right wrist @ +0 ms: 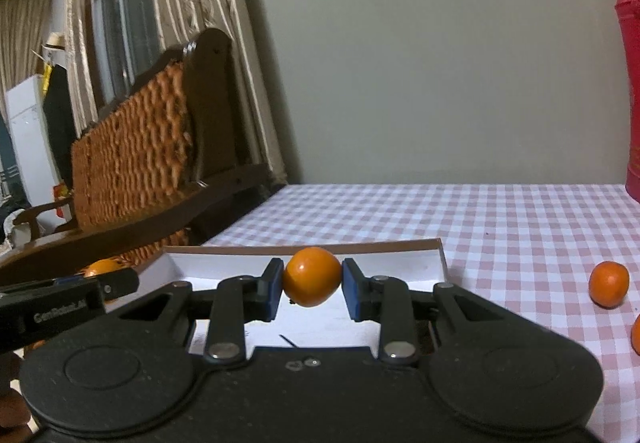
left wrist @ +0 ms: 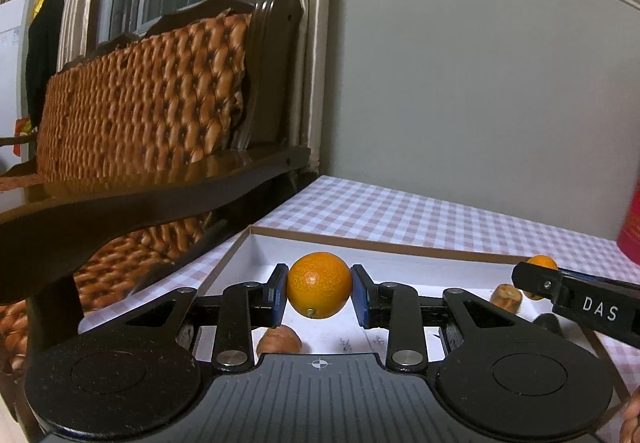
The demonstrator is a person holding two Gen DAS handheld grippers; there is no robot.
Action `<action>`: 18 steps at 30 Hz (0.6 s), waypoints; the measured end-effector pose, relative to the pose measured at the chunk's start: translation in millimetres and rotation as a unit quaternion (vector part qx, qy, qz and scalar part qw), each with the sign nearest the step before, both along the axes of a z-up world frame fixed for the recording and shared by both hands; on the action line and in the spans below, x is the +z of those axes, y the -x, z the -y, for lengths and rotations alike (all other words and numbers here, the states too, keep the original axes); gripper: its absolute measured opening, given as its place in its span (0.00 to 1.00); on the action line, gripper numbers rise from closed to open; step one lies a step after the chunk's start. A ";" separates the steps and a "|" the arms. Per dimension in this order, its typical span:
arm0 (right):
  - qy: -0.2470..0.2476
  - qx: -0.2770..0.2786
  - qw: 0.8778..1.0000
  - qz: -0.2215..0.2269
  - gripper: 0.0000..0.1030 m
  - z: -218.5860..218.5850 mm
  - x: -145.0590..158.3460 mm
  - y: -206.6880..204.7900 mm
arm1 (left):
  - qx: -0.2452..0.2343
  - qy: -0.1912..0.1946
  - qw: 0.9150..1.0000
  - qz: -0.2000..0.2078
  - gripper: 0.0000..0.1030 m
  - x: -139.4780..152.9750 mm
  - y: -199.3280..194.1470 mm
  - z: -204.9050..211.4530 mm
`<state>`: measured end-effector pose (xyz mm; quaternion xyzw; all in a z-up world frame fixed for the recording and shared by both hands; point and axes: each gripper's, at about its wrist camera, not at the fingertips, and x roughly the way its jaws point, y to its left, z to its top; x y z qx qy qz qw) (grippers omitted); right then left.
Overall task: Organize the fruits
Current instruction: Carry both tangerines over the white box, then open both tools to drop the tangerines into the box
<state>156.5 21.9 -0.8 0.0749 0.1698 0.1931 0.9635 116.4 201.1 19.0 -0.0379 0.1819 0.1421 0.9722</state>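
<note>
My left gripper (left wrist: pixel 319 293) is shut on an orange (left wrist: pixel 319 285) and holds it above a shallow white box (left wrist: pixel 360 247) with a brown rim. My right gripper (right wrist: pixel 311 285) is shut on another orange (right wrist: pixel 312 276), also above the box (right wrist: pixel 400 263). In the left wrist view the right gripper comes in from the right, its orange (left wrist: pixel 542 262) partly hidden. A brown fruit (left wrist: pixel 279 341), a tan one (left wrist: pixel 507 296) and a dark one (left wrist: pixel 552 323) lie in the box. Two loose oranges (right wrist: pixel 609 283) lie on the tablecloth at the right.
The table has a pink checked cloth (right wrist: pixel 500 219). A red thermos (right wrist: pixel 632 83) stands at the back right. A dark wooden chair with an orange tufted cushion (left wrist: pixel 140 95) stands close to the table's left edge. A grey wall is behind.
</note>
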 end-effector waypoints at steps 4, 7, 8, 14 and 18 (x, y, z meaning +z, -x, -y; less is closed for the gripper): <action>0.015 -0.011 1.000 -0.021 0.27 -4.4 -2.0 -13.7 | 0.011 0.005 1.000 -0.012 0.33 -5.3 -15.1 -4.3; 0.013 -0.029 0.999 -0.013 0.64 0.3 -0.5 -13.9 | 0.008 0.009 1.000 -0.024 0.54 -8.5 -24.5 -7.5; 0.009 -0.035 0.999 -0.003 0.65 3.6 0.8 -10.6 | 0.012 0.006 1.000 -0.024 0.92 -8.5 -24.8 -7.0; -0.032 -0.034 0.999 0.027 0.81 22.6 4.2 6.4 | 0.023 -0.032 0.999 0.010 1.00 1.0 -14.1 3.9; -0.037 -0.027 0.998 0.039 0.86 29.1 8.2 13.1 | 0.023 -0.033 0.999 0.012 1.00 4.1 -9.5 5.3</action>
